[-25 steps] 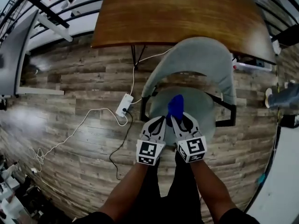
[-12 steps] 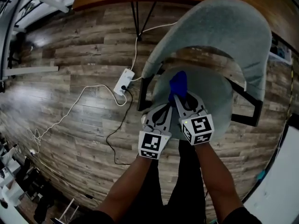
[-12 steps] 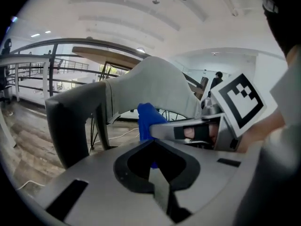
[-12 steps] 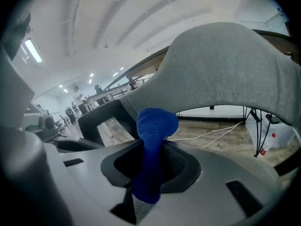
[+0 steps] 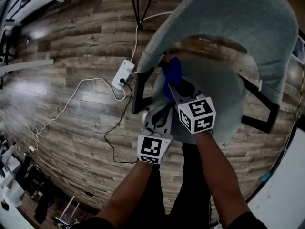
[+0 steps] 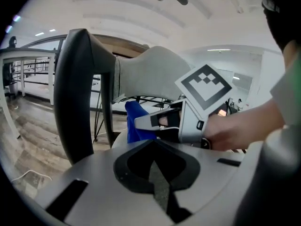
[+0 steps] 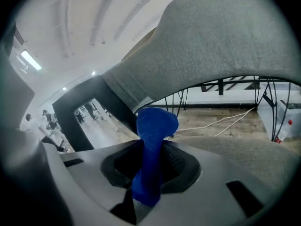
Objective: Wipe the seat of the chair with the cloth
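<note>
Right gripper [image 5: 172, 88] clamped on blue cloth [image 5: 171, 71], centre frame, over chair seat [image 5: 219, 104]. Left gripper [image 5: 163, 111] jaws together, empty, just beside.

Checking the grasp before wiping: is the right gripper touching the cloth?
Touching. The right gripper view shows the right gripper shut on the cloth, which stands up between its fingers.

cloth [image 5: 171, 74]: blue, bunched into a narrow wad, one end clamped in the jaws of the right gripper [image 5: 172, 87].
cloth position: over left rear edge of seat [image 5: 224, 97]; contact unclear.
seat: grey, rounded, upholstered.
chair [image 5: 238, 18]: curved grey back, black frame.
</note>
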Action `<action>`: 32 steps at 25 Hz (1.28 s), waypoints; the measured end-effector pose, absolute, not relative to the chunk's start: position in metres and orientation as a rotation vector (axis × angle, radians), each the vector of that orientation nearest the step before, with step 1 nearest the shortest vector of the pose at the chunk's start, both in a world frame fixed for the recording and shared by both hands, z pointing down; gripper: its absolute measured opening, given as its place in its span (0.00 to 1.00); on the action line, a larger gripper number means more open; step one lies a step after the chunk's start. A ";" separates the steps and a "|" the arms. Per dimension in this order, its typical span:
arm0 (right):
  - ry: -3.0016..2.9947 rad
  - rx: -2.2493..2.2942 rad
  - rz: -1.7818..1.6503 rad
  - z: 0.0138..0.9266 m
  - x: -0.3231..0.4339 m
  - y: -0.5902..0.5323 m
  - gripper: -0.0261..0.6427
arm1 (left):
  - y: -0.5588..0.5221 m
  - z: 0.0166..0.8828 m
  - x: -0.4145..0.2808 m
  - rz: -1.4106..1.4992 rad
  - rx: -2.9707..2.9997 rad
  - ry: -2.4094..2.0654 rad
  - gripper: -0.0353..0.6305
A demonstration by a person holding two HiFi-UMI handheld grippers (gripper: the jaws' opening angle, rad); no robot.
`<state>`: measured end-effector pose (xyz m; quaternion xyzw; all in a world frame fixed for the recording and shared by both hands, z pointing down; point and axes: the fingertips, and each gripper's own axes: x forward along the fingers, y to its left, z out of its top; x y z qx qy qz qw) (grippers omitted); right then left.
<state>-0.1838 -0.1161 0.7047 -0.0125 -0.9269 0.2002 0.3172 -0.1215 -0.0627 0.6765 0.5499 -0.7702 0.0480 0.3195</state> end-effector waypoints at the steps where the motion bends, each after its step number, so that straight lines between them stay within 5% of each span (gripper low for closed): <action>1: -2.421 -0.029 0.540 0.711 -0.185 -0.117 0.19 | -0.063 0.678 -0.121 0.130 1.443 -2.024 0.06; 32: -2.290 0.175 0.472 0.743 -0.141 -0.179 0.19 | -0.107 0.679 -0.111 0.202 1.495 -2.009 0.06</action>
